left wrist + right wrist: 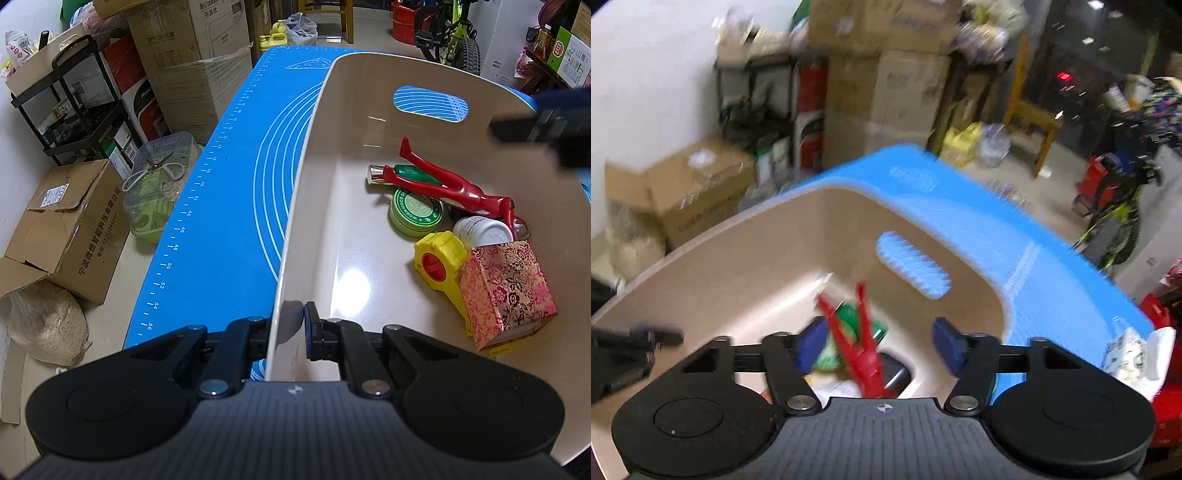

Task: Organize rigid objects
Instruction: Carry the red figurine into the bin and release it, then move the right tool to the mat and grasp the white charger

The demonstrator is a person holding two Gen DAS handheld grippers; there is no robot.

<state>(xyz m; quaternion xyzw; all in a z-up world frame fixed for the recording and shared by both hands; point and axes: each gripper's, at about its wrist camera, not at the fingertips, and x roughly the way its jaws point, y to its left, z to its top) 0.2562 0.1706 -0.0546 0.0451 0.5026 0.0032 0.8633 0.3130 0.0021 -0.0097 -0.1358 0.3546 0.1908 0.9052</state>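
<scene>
Your left tool (291,332) is clamped narrow on the near left wall of the beige bin (314,155), one finger outside the wall and the blue-padded finger (312,328) inside against it. Your right tool (877,345) stands wide, gripping nothing, above the bin's right side; its view is blurred. Inside the bin, to the right, the sorted items lie bunched together: nearest, a pink floral box (508,291) leaning against a yellow tape dispenser (439,258); just behind these, a white bottle (482,230) on its side and a round green tin (413,216); across the tin lies a red plastic tool (439,184), its two prongs pointing away from you, resting over a green-handled item (415,173). The bin's left floor is bare. The bin sits on a blue mat (229,206) covering the table. Beyond the table's left edge, on the floor, stand cardboard boxes (70,229) and a clear lidded container (159,184).
</scene>
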